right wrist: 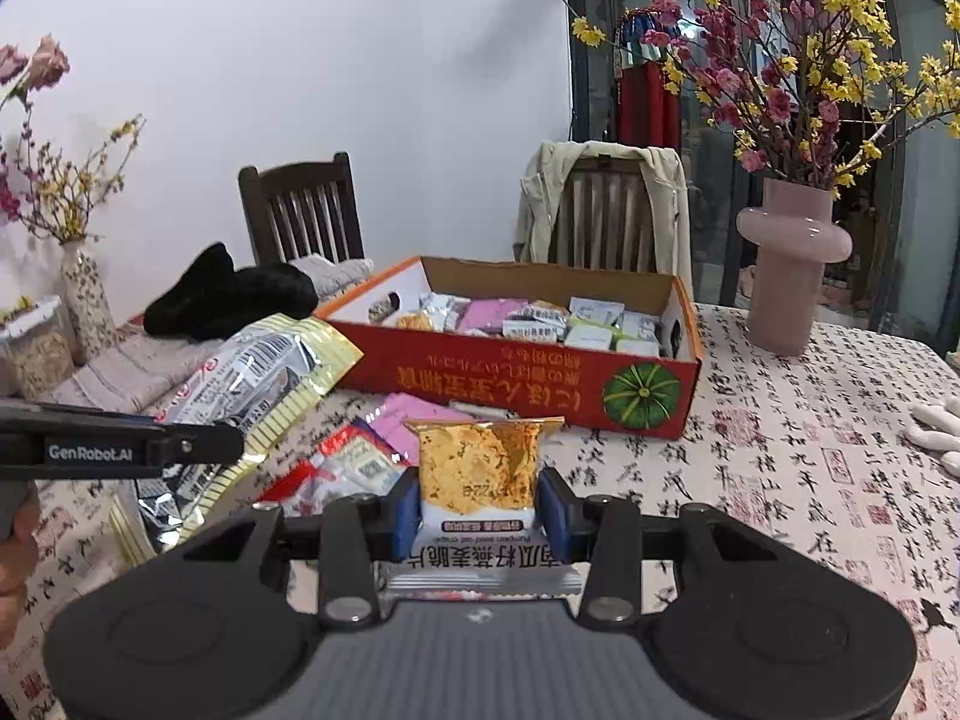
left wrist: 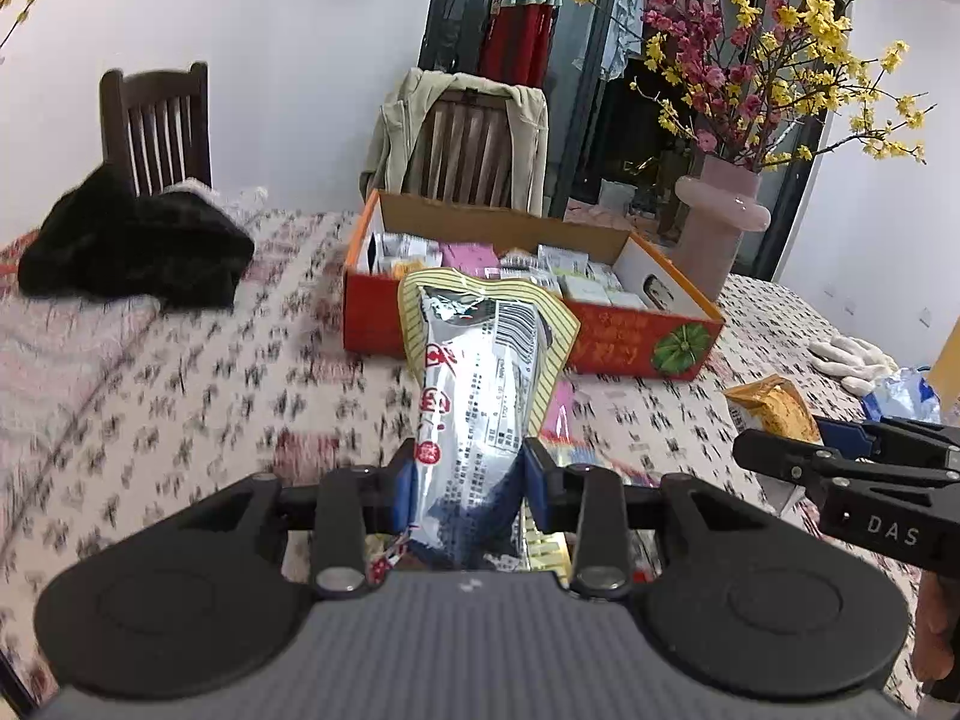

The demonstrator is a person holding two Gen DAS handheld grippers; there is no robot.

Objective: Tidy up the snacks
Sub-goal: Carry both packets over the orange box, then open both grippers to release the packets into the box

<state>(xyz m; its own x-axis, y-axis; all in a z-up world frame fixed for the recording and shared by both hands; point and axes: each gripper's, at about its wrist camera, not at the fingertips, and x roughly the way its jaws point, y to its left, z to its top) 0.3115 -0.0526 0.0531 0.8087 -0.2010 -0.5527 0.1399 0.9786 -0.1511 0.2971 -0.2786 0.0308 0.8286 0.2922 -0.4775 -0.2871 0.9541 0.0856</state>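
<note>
The left gripper (left wrist: 468, 483) has its jaws closed on a long silver snack bag (left wrist: 480, 396) with a yellow striped edge; the blue pads press its lower part from both sides and the bag sticks up and forward, lifted off the counter (left wrist: 180, 372), its top edge overlapping the near wall of the red cardboard box (left wrist: 624, 342). In the right wrist view this same bag (right wrist: 258, 378) shows at the left, held out in front of the left gripper's black finger (right wrist: 198, 444).

The right gripper (right wrist: 477, 507) has its jaws clamped on a small orange cracker packet (right wrist: 480, 468), the pads squeezing its sides; the packet stands upright between them with its white printed end towards the camera. In the left wrist view the right gripper (left wrist: 780, 456) reaches in from the right edge with that orange packet (left wrist: 774, 405) at its tip.

The box sits open on the patterned cloth, partly filled with small packets (right wrist: 540, 318) in white, silver and pink. More loose snacks (right wrist: 360, 462) lie on the counter in front of the box, between the two grippers. A pink vase (right wrist: 792, 264) with yellow and pink blossoms stands to the right of the box, and a black garment (left wrist: 138, 246) lies to its left. Two wooden chairs (right wrist: 300, 210) stand behind the counter, one draped with a beige jacket (right wrist: 600, 198).
</note>
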